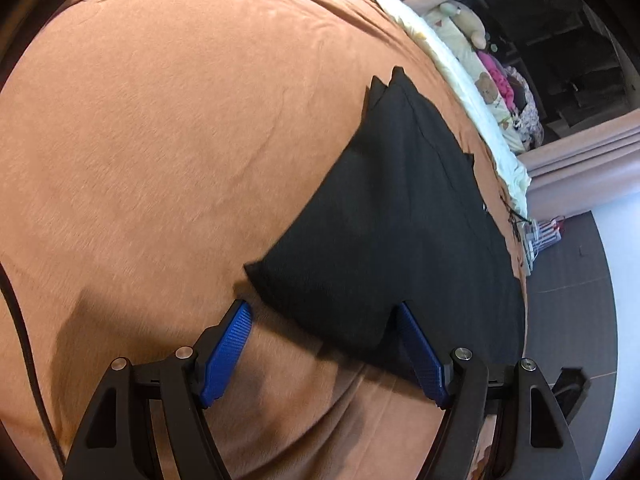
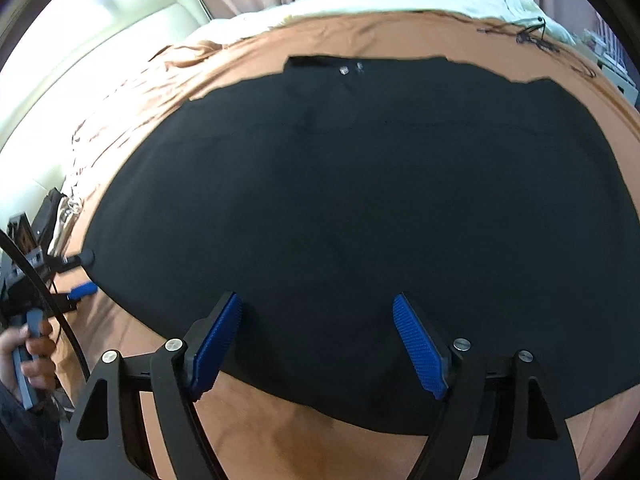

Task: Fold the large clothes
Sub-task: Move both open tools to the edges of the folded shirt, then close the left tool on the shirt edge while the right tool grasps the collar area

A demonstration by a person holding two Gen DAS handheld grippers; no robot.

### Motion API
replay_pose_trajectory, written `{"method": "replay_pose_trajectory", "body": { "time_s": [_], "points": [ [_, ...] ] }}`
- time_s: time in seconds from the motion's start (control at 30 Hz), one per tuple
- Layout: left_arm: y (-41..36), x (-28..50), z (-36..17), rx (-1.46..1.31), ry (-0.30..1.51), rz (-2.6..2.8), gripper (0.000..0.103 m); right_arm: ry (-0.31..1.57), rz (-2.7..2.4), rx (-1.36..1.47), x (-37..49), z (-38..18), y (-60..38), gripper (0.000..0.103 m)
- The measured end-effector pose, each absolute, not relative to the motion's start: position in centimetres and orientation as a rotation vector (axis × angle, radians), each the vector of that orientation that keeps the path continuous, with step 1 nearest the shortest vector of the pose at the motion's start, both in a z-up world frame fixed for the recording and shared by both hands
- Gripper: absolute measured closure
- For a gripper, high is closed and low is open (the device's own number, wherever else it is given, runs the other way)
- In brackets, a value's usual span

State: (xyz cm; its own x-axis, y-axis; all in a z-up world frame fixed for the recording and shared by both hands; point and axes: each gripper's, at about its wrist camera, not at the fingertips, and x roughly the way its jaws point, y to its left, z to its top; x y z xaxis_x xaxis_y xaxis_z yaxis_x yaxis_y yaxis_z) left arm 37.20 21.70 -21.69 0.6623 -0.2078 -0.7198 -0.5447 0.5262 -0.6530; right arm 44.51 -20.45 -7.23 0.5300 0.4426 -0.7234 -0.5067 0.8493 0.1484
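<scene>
A large black garment (image 2: pixel 360 200) is lying spread flat on the brown blanket (image 1: pixel 160 160) of a bed, and it is filling most of the right wrist view, from 9 o'clock to 3 o'clock. Its far edge is running near the white bedding (image 2: pixel 360 4) at 12 o'clock, with only a narrow band of blanket between them; two small shiny studs (image 2: pixel 344 69) are sitting close to that edge. Its near edge is curving under the right gripper (image 2: pixel 318 308), whose blue pads are standing apart above the cloth and are not pinching anything; this gripper is released. At 9 o'clock in the same view, the person's left hand (image 2: pixel 30 356) is holding the other tool beside the left edge of the garment. In the left wrist view, one corner of the garment is pointing toward 7 o'clock, and the left gripper (image 1: pixel 324 308) is hanging over this corner with the pads wide apart, also released, not touching the cloth as far as I can see. The blanket from 9 to 12 o'clock is lying free, giving wide room. At 3 o'clock the bed edge is dropping to a grey floor (image 1: pixel 568 264).
</scene>
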Motion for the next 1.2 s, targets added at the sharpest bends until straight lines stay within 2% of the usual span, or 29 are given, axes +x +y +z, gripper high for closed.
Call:
{"method": "replay_pose_trajectory", "body": {
  "time_s": [0.2,0.27,0.33,0.37,0.47,0.73,0.97,1.2],
  "points": [
    [22.7,38.8,-22.1,-1.04,0.813,0.221,0.029,0.847,0.547,-0.12,44.7,-6.9,-20.7,0.027],
    [23.0,39.0,-22.6,-1.048,0.791,0.218,0.034,0.851,0.542,-0.101,44.2,-6.4,-20.5,0.041],
    [23.0,38.8,-22.6,-1.042,0.786,0.233,0.041,0.828,0.544,-0.108,43.6,-5.3,-20.4,0.044],
    [23.1,38.6,-22.5,-1.042,0.784,0.235,0.047,0.813,0.543,-0.105,43.3,-5.2,-19.6,0.044],
    [23.2,38.0,-22.8,-1.057,0.773,0.232,0.056,0.83,0.532,-0.125,43.4,-5.1,-19.3,0.044],
    [22.7,37.6,-22.7,-1.034,0.764,0.239,0.062,0.917,0.457,-0.167,45.2,-6.0,-17.0,0.044],
    [22.5,37.3,-22.4,-1.053,0.737,0.229,0.075,0.942,0.404,-0.16,47.1,-6.2,-14.8,0.047],
    [22.6,36.8,-22.0,-1.113,0.708,0.223,0.077,0.932,0.359,-0.18,51.1,-6.5,-12.9,0.047]
  ]
}}
